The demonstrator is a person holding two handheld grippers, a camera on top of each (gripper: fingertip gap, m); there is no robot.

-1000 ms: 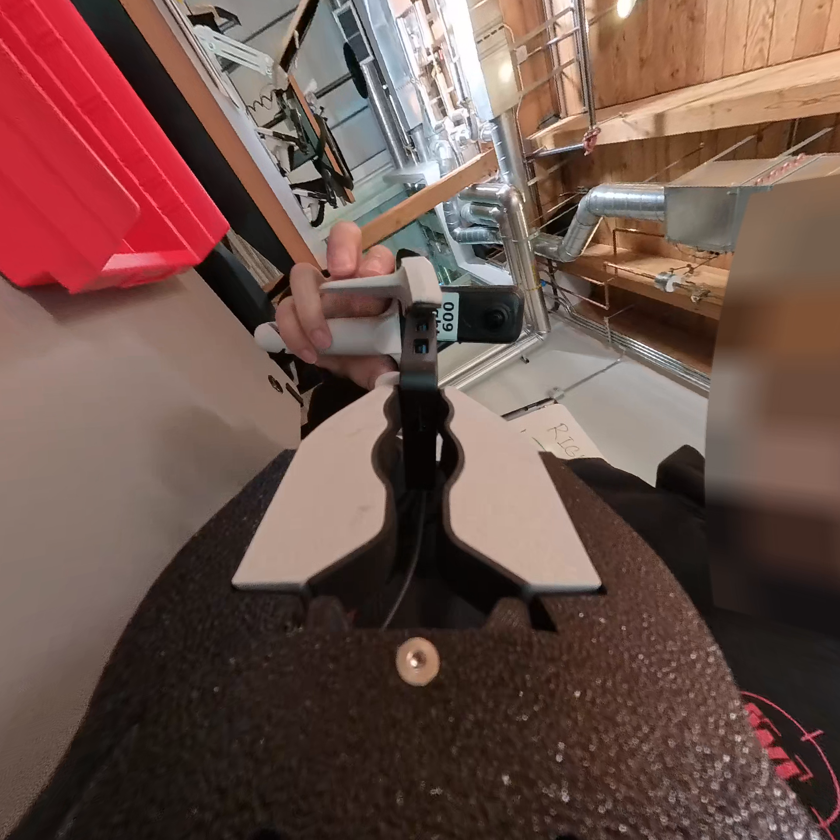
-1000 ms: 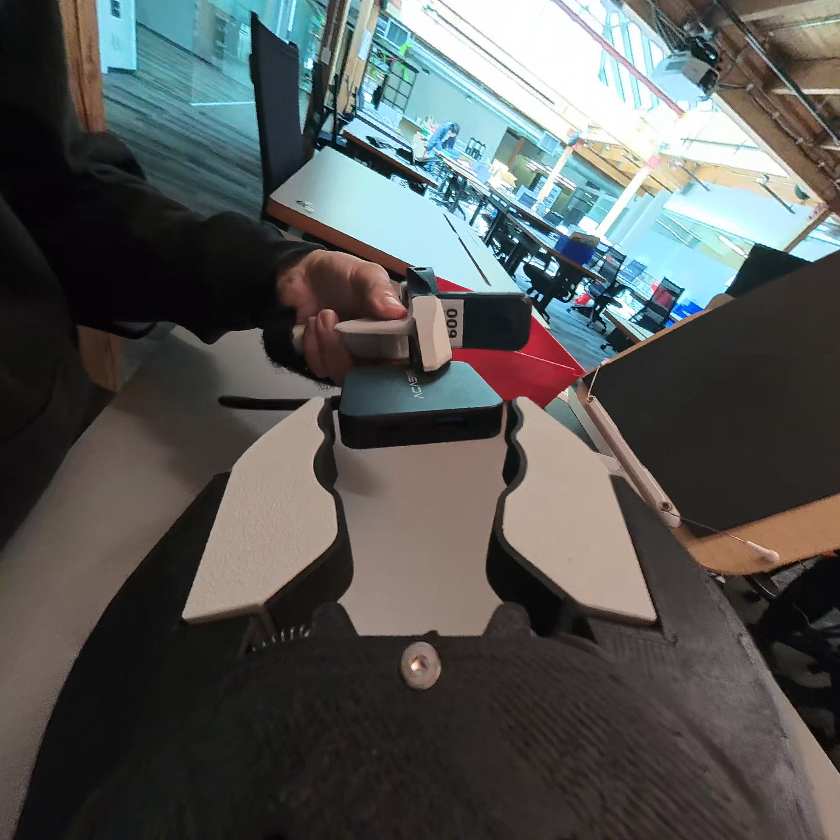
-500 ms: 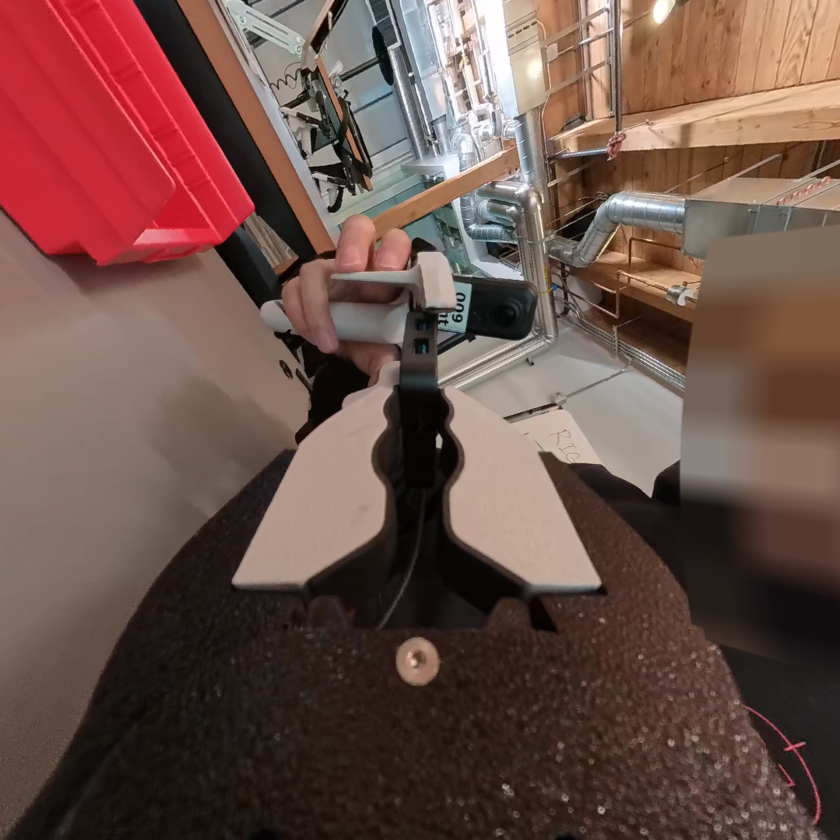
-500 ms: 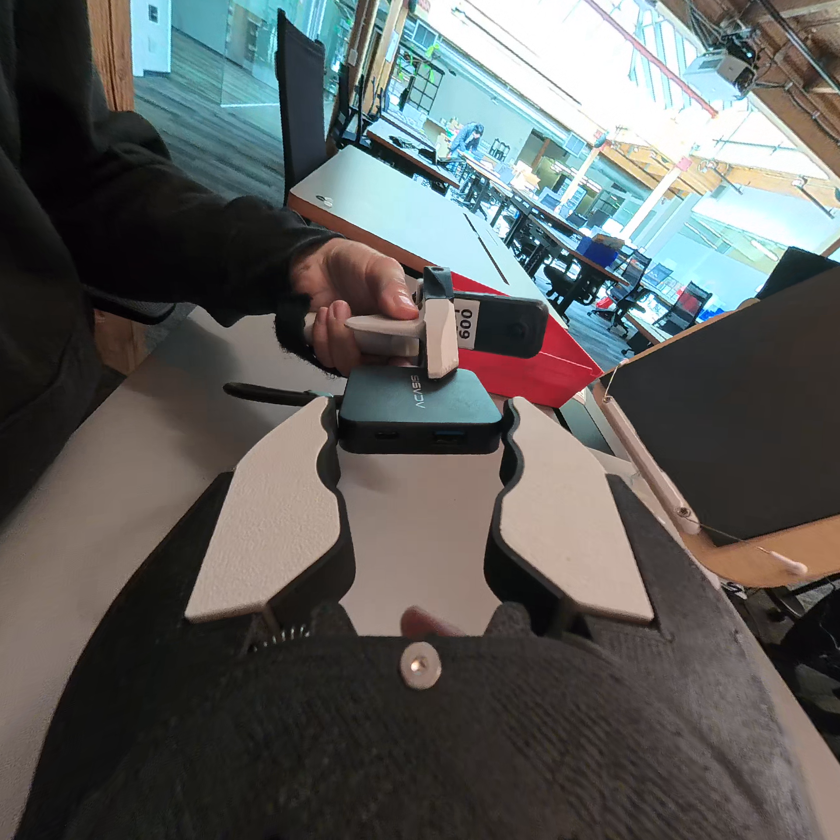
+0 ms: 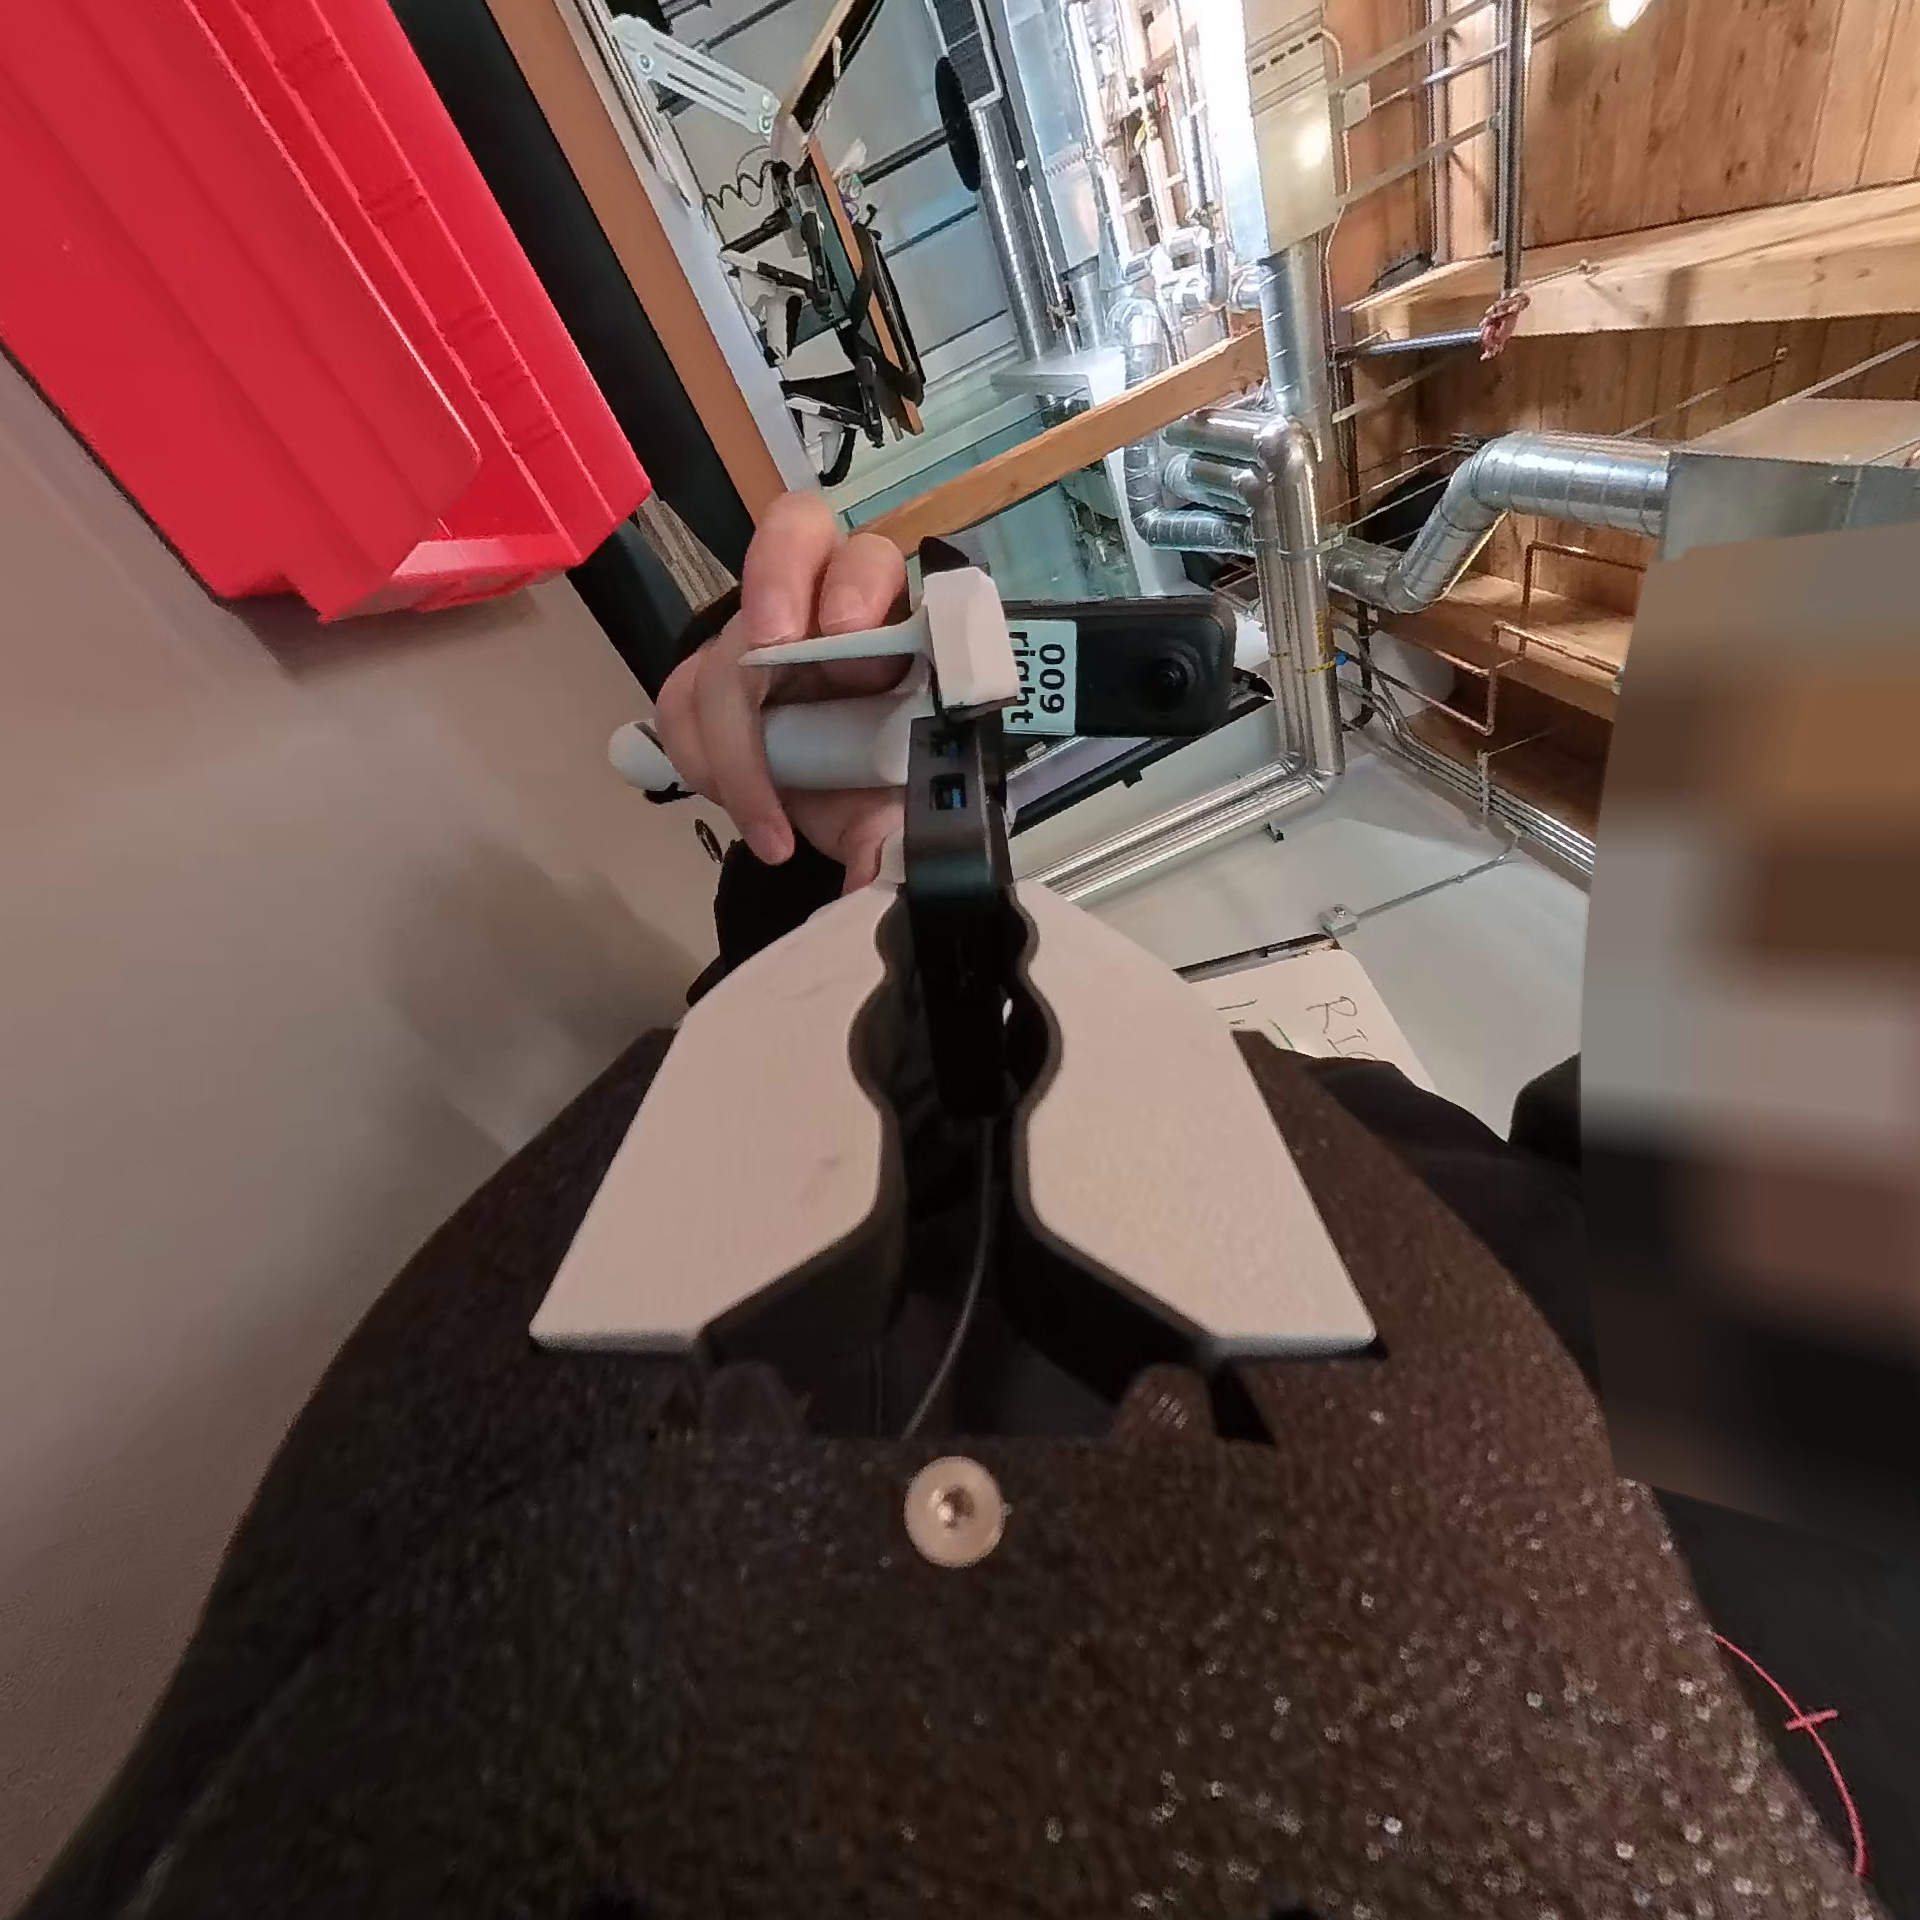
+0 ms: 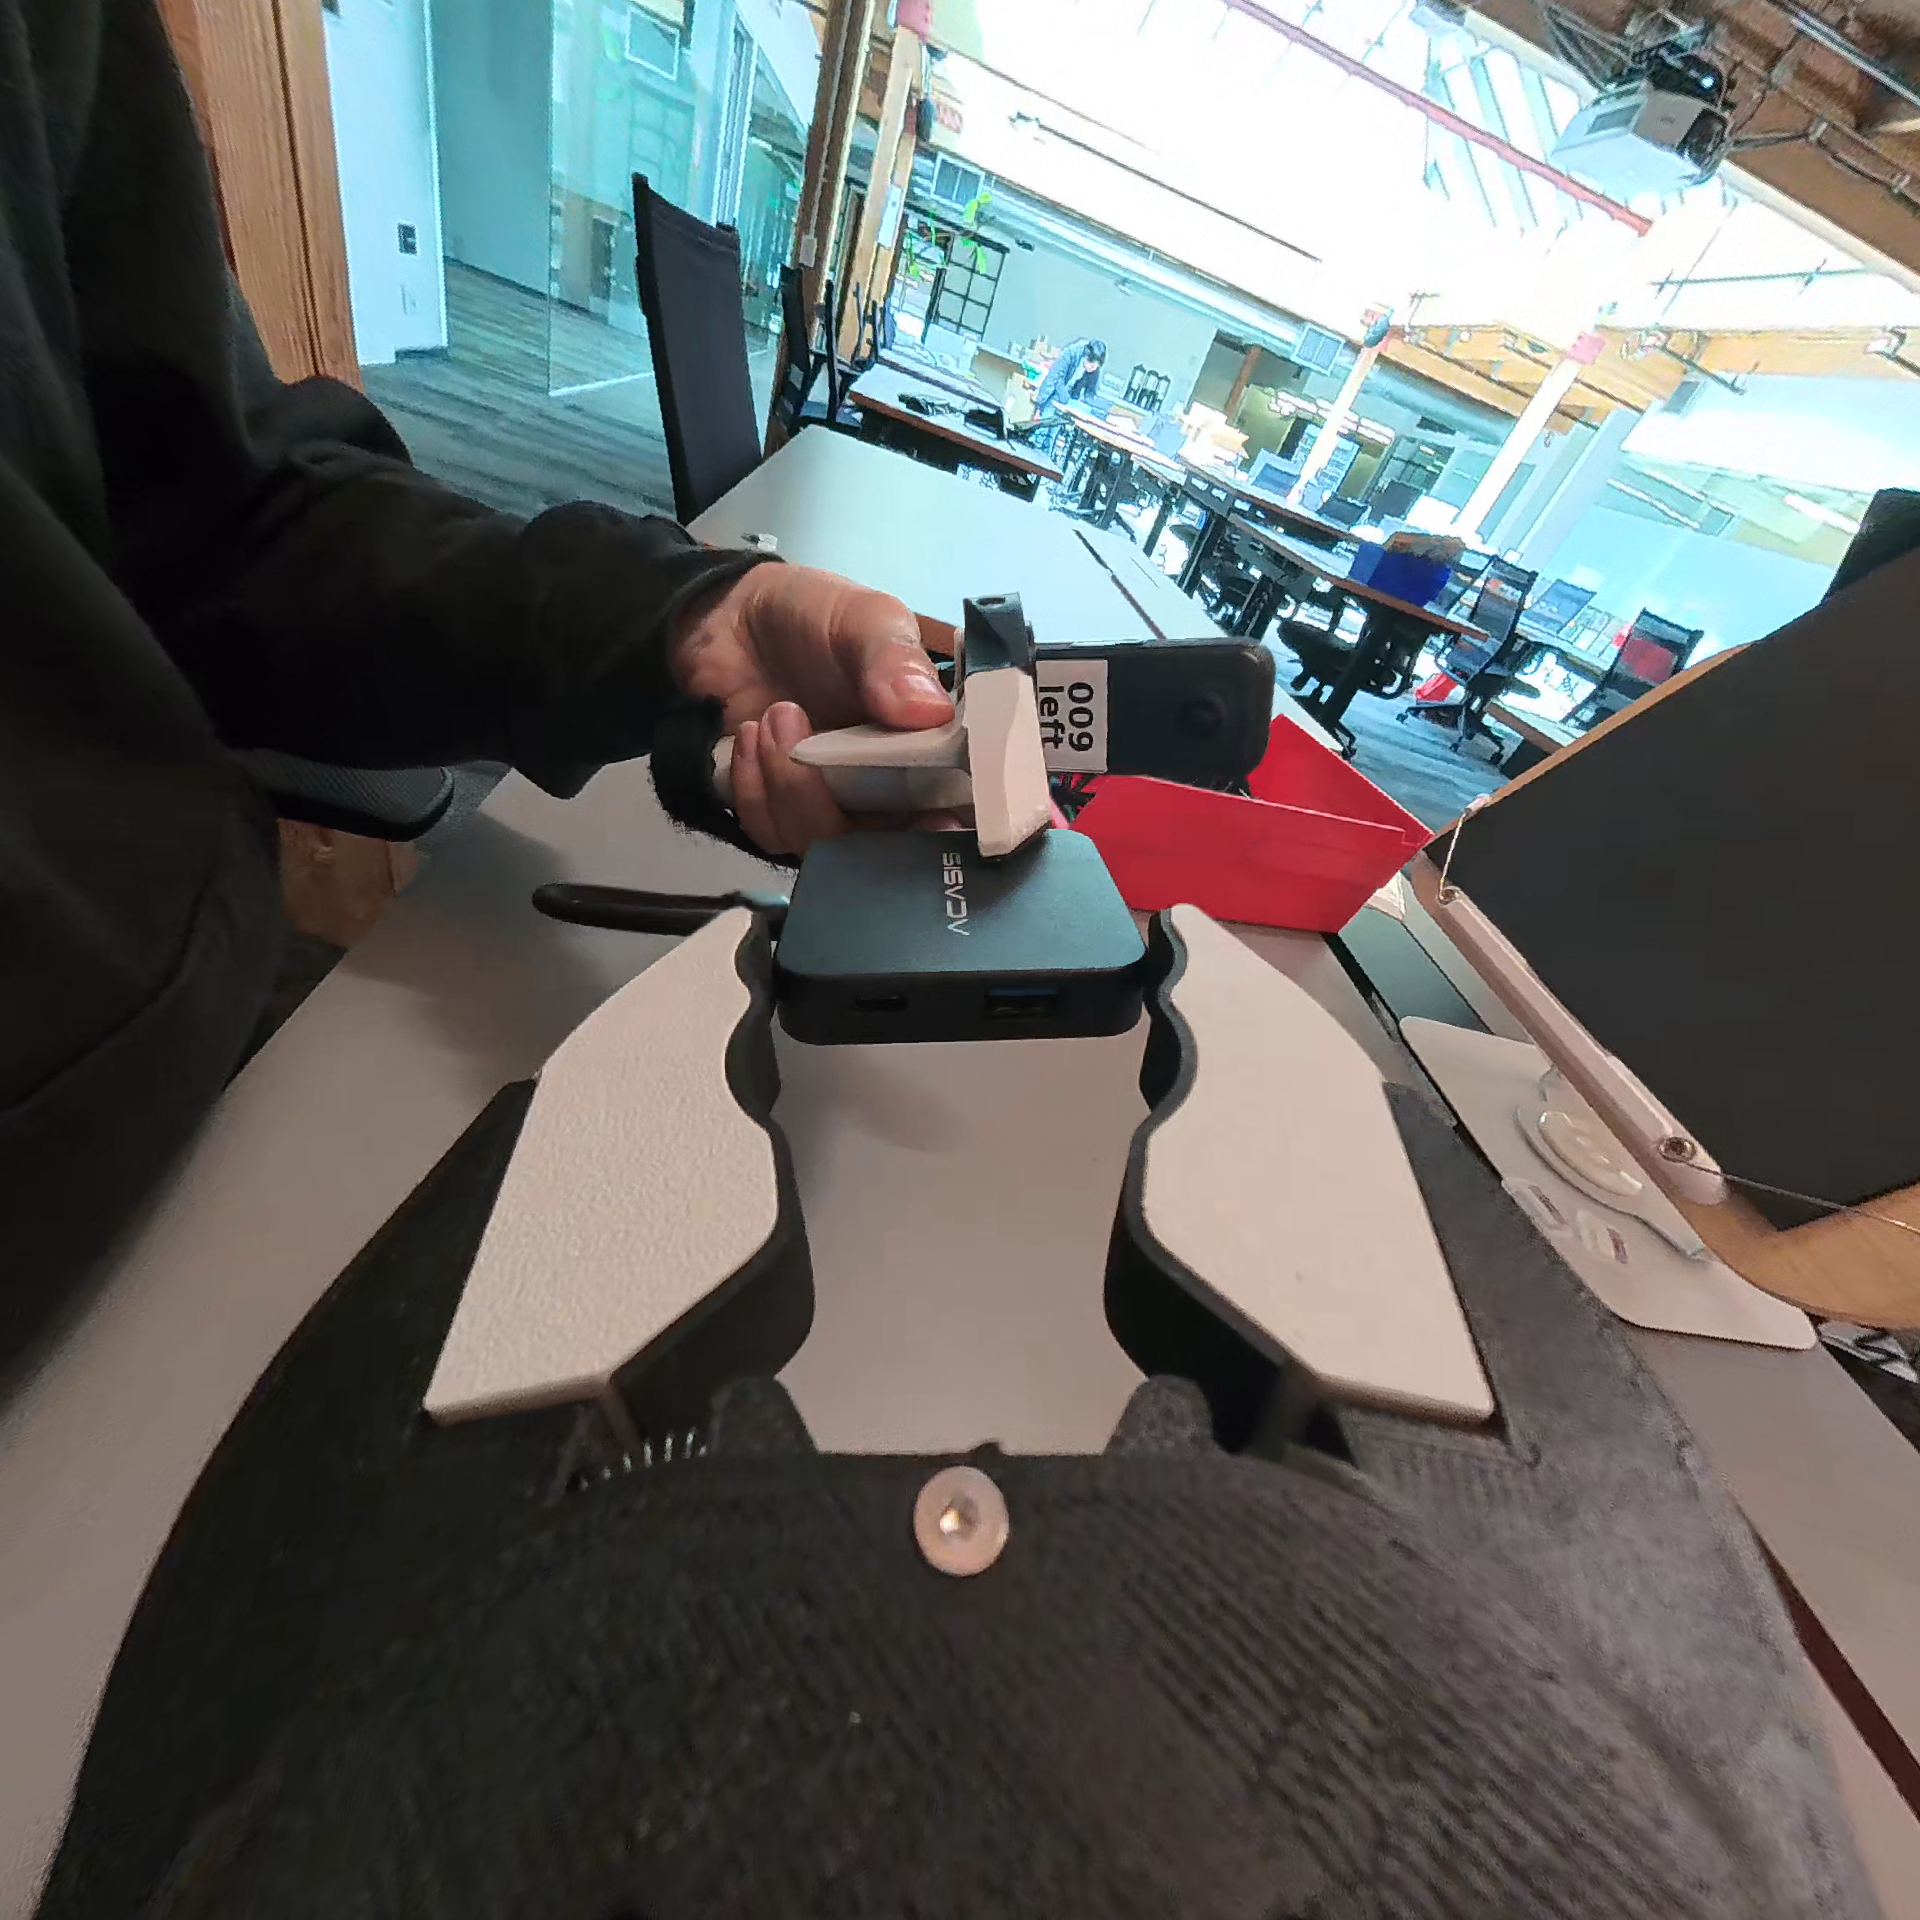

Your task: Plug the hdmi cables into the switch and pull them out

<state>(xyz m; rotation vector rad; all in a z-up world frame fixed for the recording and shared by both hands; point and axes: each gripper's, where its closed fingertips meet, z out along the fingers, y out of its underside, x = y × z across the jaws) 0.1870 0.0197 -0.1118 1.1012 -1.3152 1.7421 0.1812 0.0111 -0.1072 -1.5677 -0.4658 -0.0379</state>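
Observation:
The black switch [image 6: 945, 914] hangs just above the white table [image 6: 935, 1247], its port face with a blue port [image 6: 1023, 1003] towards the right wrist camera. My right gripper [image 6: 958, 956] is shut on it, fingertips pressing its two side edges. My left gripper [image 5: 956, 914], rolled on its side, is shut on the same switch [image 5: 951, 831], clamping its flat faces. A thin black cable [image 5: 956, 1340] trails back between the left fingers. A thicker black cable [image 6: 644, 906] lies on the table left of the switch. No plug shows in the visible ports.
A red bin [image 6: 1226, 862] stands behind the switch and also shows in the left wrist view [image 5: 260, 312]. A dark board on a stand [image 6: 1714, 935] is at the right. Each hand and gripper handle faces the other [image 6: 883, 769] [image 5: 831, 743].
Both grippers have kept their hold. They and the switch have shifted and tilted together, so the switch's port face shows more fully in the right wrist view.

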